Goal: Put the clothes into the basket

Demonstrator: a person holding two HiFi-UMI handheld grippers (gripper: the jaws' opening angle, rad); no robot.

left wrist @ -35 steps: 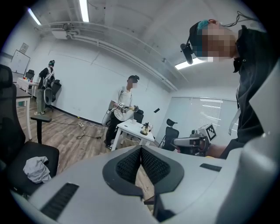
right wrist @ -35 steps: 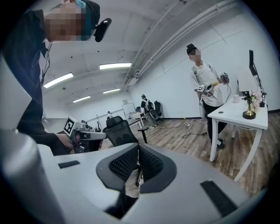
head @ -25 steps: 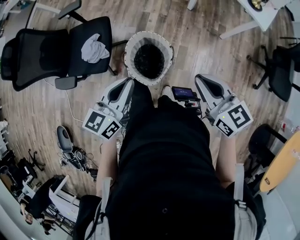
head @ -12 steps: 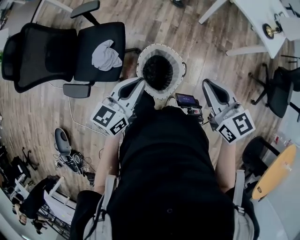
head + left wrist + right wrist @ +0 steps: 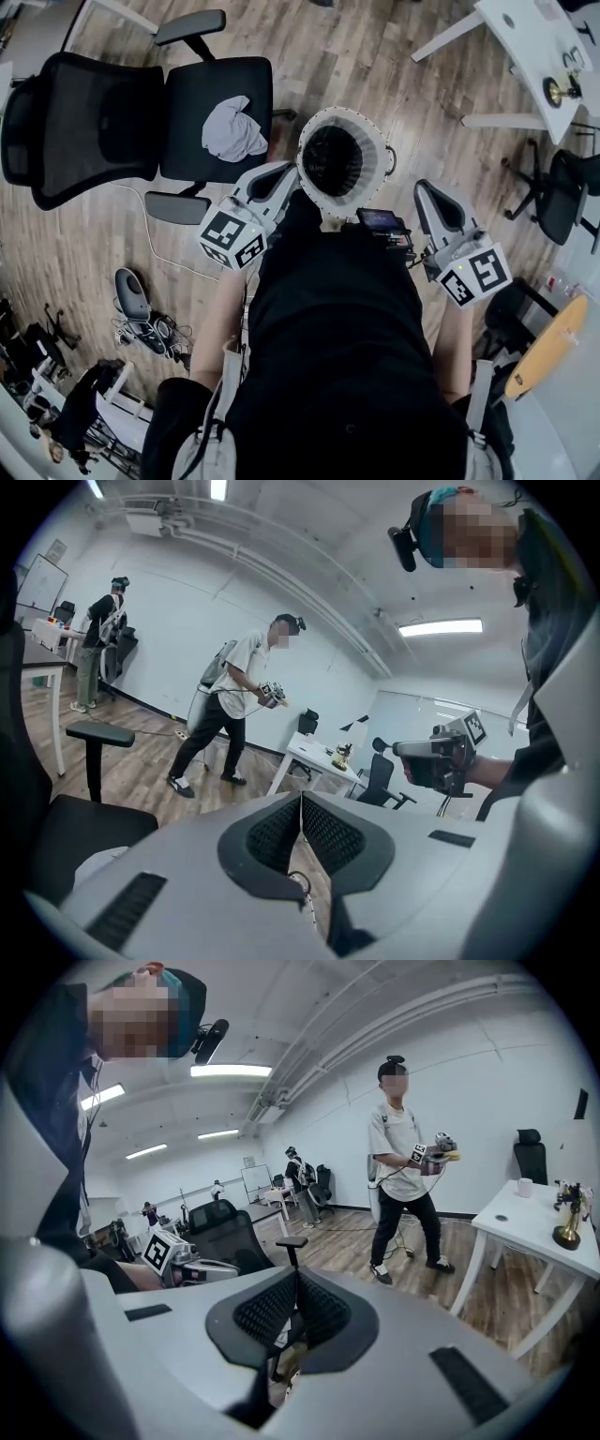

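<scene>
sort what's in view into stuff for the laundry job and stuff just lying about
For the job:
- grey garment on the office chair seat
- white basket
- left gripper and right gripper, both shut, empty

Lying about:
- white table, brass ornament on it
- second black chair
- round wooden table

A black mesh office chair (image 5: 103, 122) stands on the brown wooden plank floor (image 5: 84, 234); a white table (image 5: 523, 45) stands well apart.

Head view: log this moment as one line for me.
left claw: shut, empty | right claw: shut, empty | grey garment: on black chair seat | basket: upright beside chair
</scene>
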